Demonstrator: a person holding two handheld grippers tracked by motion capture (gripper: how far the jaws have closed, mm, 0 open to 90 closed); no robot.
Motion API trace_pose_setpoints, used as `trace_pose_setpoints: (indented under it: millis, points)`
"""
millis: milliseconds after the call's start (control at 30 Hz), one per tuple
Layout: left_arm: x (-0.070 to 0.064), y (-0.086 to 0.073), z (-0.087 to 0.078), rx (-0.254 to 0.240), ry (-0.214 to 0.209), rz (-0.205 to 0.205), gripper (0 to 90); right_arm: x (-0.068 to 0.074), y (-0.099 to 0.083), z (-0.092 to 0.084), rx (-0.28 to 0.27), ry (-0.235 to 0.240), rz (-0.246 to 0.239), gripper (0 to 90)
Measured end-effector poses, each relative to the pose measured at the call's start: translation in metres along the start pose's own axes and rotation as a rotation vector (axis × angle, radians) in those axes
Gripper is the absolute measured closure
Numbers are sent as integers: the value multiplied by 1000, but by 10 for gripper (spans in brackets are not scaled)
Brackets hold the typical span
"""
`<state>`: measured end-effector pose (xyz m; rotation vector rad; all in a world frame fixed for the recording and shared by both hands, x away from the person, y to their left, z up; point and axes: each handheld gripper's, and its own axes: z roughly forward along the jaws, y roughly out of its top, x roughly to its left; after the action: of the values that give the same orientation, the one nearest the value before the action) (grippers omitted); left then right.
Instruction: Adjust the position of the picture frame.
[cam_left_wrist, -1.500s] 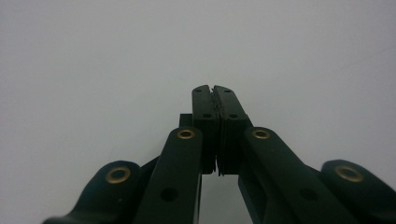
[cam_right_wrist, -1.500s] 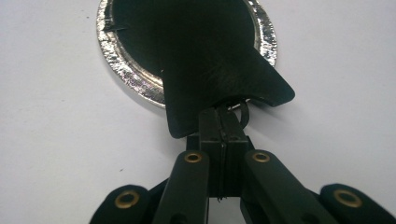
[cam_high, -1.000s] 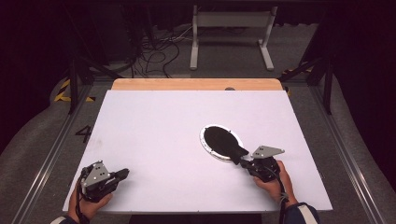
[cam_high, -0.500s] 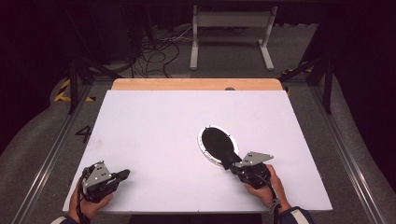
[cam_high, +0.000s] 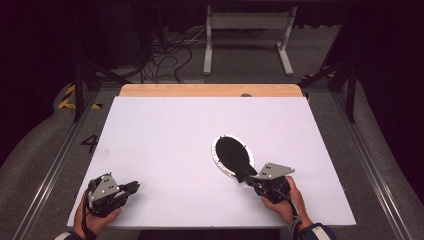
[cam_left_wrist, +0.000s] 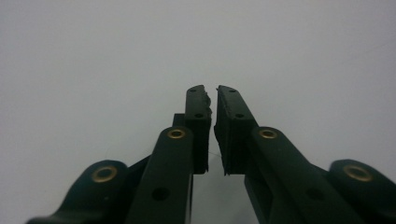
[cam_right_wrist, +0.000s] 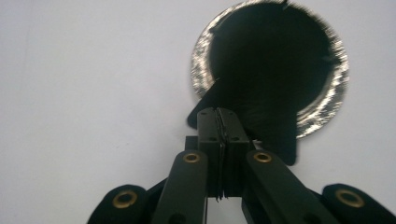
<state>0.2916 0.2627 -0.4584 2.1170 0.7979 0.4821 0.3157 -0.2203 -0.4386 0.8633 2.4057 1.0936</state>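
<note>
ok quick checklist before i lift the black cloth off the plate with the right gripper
1. Right gripper shut on the black cloth: ok, pinching its near edge.
2. Cloth free of the silver plate: cannot tell, it lies over the middle.
3. Plate held down: not ok, nothing holds it.
4. Left gripper empty: ok, jaws have just been opening, nothing between.
5. Table bare around the plate: ok.
</note>
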Motion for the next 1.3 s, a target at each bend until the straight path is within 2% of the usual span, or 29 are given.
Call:
trace_pose_setpoints:
  millis: [67,100,167,267,300,433,600,800,933,1067,1133,1167,1300]
  points:
    - [-1,0,1,1,1,2,729,-6,1,-7,-37,-37,16,897]
    - [-1,0,1,0,-4,5,692,-13,0,-12,-67,-75,37,897]
    - [-2,1,2,2,-2,11,670,-15,-1,-13,-70,-94,41,894]
    - [-4,2,5,2,-1,21,559,-25,-6,-12,-54,-135,66,889]
    - [-5,2,5,5,10,22,510,-28,-8,-10,-44,-145,80,889]
    - [-6,3,7,1,26,5,375,-37,-12,-3,-17,-133,104,889]
    - [-6,6,12,2,13,-13,326,-36,-13,5,17,-104,96,894]
    - [-8,11,17,-8,-9,-38,259,-37,-14,6,19,-95,116,900]
    - [-9,14,20,-19,-18,-49,199,-37,-14,7,38,-98,100,900]
    - [-8,21,27,-22,-23,-59,180,-36,-15,7,37,-92,108,900]
    - [-8,24,31,-21,-22,-44,228,-34,-16,8,35,-60,114,900]
    - [-9,26,33,-21,-25,-42,242,-31,-16,9,39,-43,107,900]
    - [-9,32,39,-18,-37,-45,240,-22,-15,11,53,-26,78,900]
